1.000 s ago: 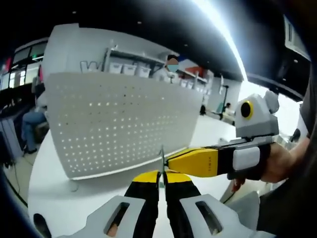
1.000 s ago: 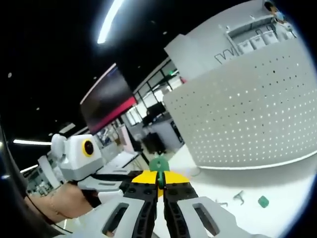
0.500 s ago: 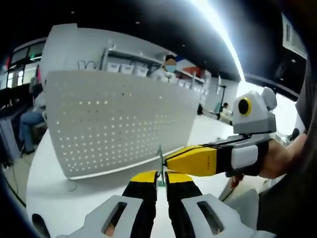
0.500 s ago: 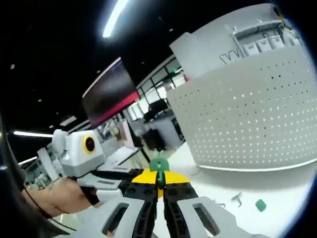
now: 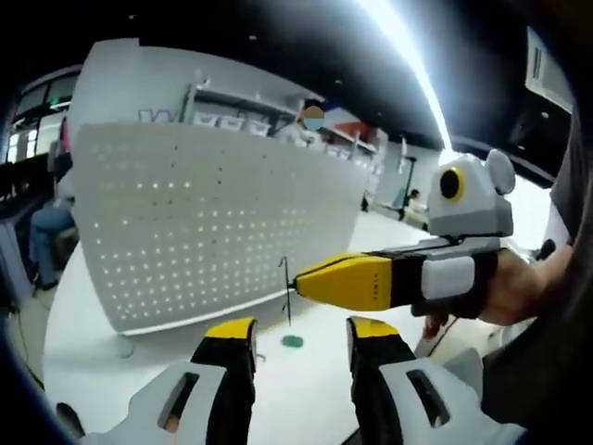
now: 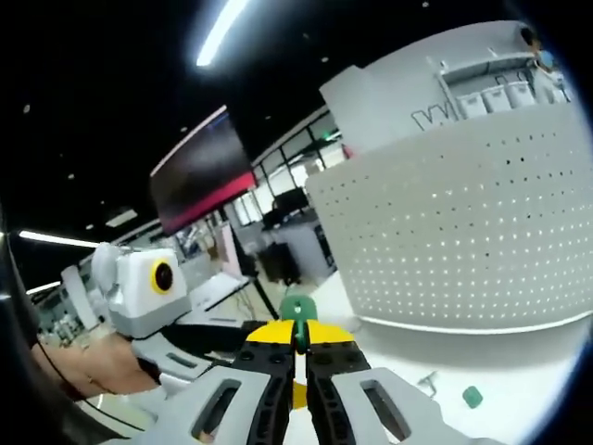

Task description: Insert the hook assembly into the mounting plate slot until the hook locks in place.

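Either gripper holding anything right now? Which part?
The right gripper is shut on the hook assembly, pinching its thin shank just below the green cap. The left gripper stands open, holding nothing.

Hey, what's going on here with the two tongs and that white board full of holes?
A person is working with a pair of hand-held tongs in front of an upright white perforated board on a white table. The right tongs are shut on a thin metal hook with a green piece at its end, held up in the air short of the board. The left tongs stand open, holding nothing. Another green piece lies loose on the table. The hook is not yet in the board.
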